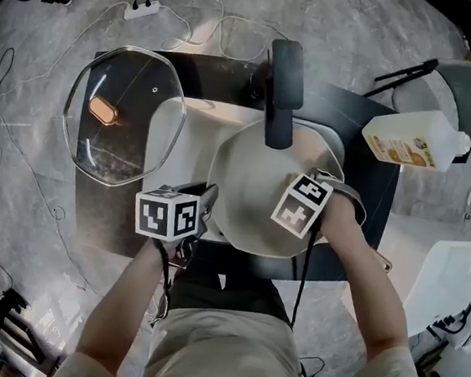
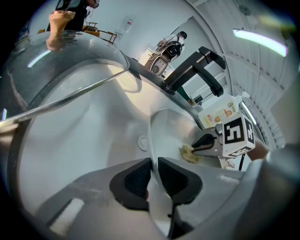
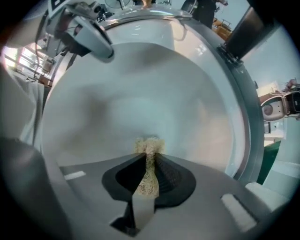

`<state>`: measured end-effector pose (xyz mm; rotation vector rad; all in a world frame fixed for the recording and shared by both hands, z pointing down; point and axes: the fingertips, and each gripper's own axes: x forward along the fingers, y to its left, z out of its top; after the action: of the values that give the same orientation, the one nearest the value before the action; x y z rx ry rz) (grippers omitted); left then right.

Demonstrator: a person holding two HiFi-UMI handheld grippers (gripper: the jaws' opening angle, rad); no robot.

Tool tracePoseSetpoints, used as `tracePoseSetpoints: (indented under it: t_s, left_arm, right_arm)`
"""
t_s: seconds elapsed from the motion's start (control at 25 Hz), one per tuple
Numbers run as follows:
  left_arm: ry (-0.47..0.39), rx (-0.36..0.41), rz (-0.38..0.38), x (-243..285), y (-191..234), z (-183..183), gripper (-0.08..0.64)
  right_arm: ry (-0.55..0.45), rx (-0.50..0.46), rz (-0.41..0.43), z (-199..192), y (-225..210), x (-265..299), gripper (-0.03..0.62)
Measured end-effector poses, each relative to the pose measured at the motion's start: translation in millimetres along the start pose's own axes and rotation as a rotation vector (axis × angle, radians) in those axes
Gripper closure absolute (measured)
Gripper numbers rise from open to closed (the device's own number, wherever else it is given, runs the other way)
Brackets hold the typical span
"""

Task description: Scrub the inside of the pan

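pan [image 3: 140, 84] interior, ahead of right gripper [image 3: 149, 159] jaws: smooth pale satin coating. scrubber [image 3: 149, 143] between those jaws: coarse tan fibre, rough. pan handle [image 1: 283, 87]: matt black plastic. lid [image 1: 121, 120]: clear glossy glass.

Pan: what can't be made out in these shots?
Head view: the right tongs hide where the scrubber meets the pan.
Right gripper view: scrubber tip blurred; contact unclear.
Head view: bottle label too small to read.
Left gripper view: lid cut off by the left edge.
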<state>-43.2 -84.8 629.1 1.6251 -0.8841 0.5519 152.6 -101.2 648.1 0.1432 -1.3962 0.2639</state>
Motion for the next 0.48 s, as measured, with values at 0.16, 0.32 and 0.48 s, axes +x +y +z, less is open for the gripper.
tracePoseSetpoints:
  t_s: [0.16,0.32,0.48]
  left_arm:
    - [-0.008,-0.01,0.002,0,0,0,0.505]
    - [-0.024,-0.008,0.006,-3,-4,4,0.505]
    - [-0.024,0.014,0.016,-1,-4,6,0.505]
  right_arm:
    - [-0.004,-0.03,0.232,-3,60,-10,0.529]
    - [-0.118,-0.035,0.385,20,100,-18,0.529]
    - [-0.241,-0.006,0.42,57,109,-14,0.531]
